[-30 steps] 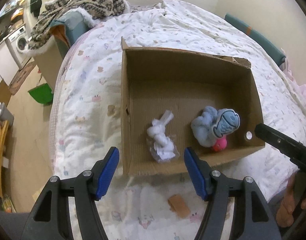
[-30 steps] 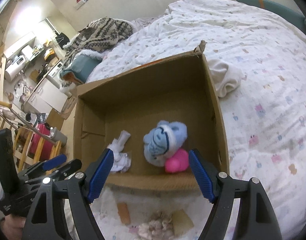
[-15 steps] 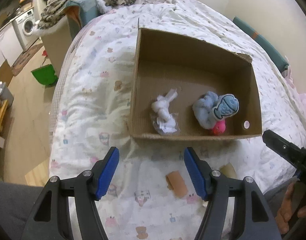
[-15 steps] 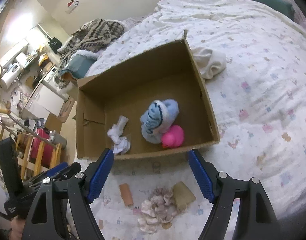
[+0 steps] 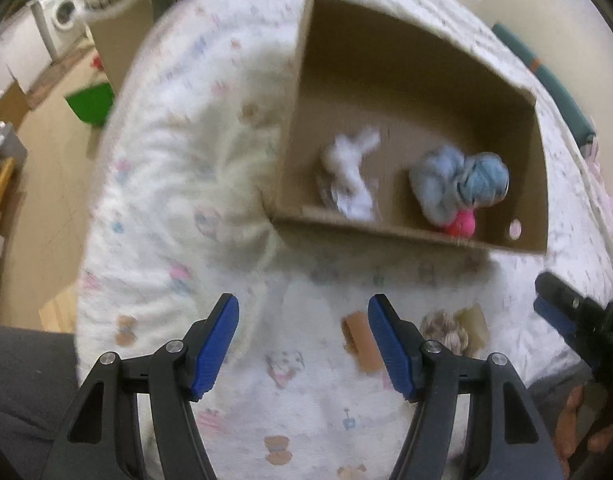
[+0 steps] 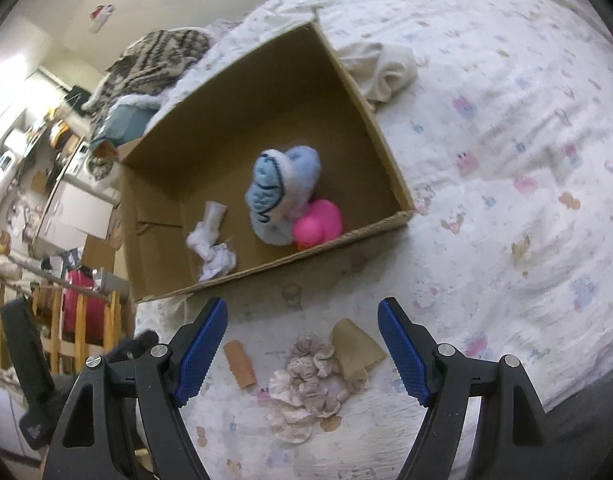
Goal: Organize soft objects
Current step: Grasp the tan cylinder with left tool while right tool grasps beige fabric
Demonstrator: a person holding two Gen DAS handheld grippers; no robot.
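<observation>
- Landmark: cardboard box (image 6: 266, 168), open-topped, sitting on the bed (image 6: 506, 160) with its printed quilt.
- Inside the box, left part of the floor: white knotted cloth (image 6: 210, 236), crumpled, lying loose.
- Inside the box, centre to right: light-blue plush slipper (image 6: 278, 196) with a fish patch; pink rubber duck (image 6: 320, 224) touching it, tucked against the near wall.
- Judgement: three items are already stowed, so the job looks roughly half done.
- Outside the box, on the quilt just in front of its near wall, left to right: small orange-brown roll (image 6: 239, 364); frilly pale scrunchie (image 6: 306, 380); tan folded cloth (image 6: 356, 350) touching the scrunchie.
- Outside the box, just past its far right wall: cream cloth (image 6: 380, 70), bunched. Whether it belongs to the task I cannot tell.
- Left tool (image 5: 302, 344): jaws spread wide, empty, held over the quilt in front of the box; its view is motion-blurred.
- Right tool (image 6: 302, 350): jaws spread wide, empty, with the scrunchie and tan cloth showing between its fingers.
- Judgement: still to go are the three pieces in front of the box; the scrunchie looks the likeliest next pick for the right tool.
</observation>
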